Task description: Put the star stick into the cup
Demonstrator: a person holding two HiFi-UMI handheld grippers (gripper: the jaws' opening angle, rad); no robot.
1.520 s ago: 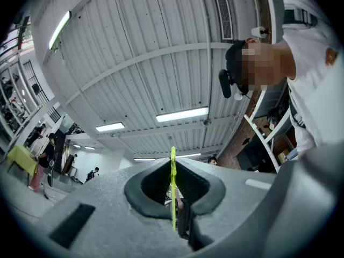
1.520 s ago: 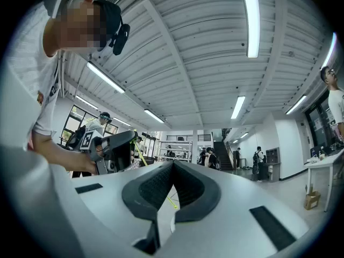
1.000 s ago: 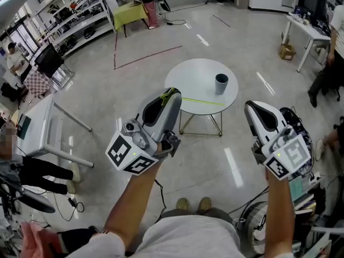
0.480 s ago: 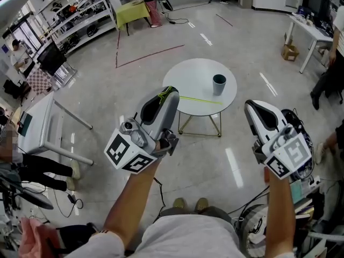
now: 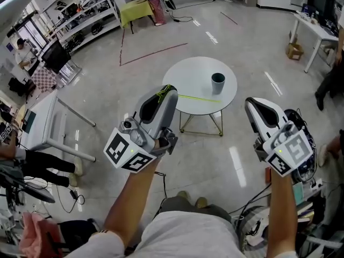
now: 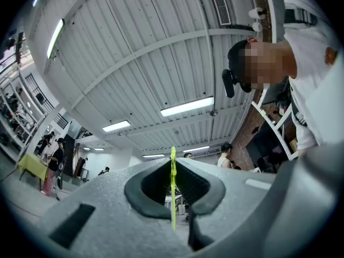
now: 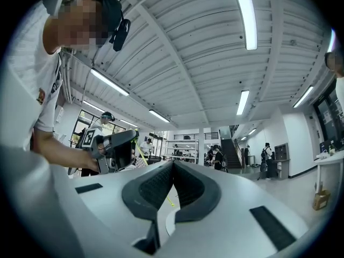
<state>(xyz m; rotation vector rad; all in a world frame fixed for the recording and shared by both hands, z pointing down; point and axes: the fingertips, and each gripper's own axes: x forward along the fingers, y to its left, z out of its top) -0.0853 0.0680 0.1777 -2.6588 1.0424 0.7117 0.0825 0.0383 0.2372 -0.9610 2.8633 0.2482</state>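
- The star stick (image 6: 172, 198) is pinched edge-on between the clenched jaws of the left gripper (image 5: 165, 90), and its thin yellow-green length runs out to the right of them.
- The cup (image 5: 217, 83) stands upright on the round white surface (image 5: 188, 77), ahead of those jaws and apart from them.
- The jaws of the right gripper (image 7: 172, 164) are clenched together with nothing between them.

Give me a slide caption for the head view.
Left gripper clamps a yellow-green stick, the cup standing on the round table ahead.

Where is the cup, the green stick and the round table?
cup (image 5: 217, 83), head view, its dark side wall.
green stick (image 5: 200, 98), head view, middle of its thin shaft.
round table (image 5: 188, 74), head view, bare top left of the cup.
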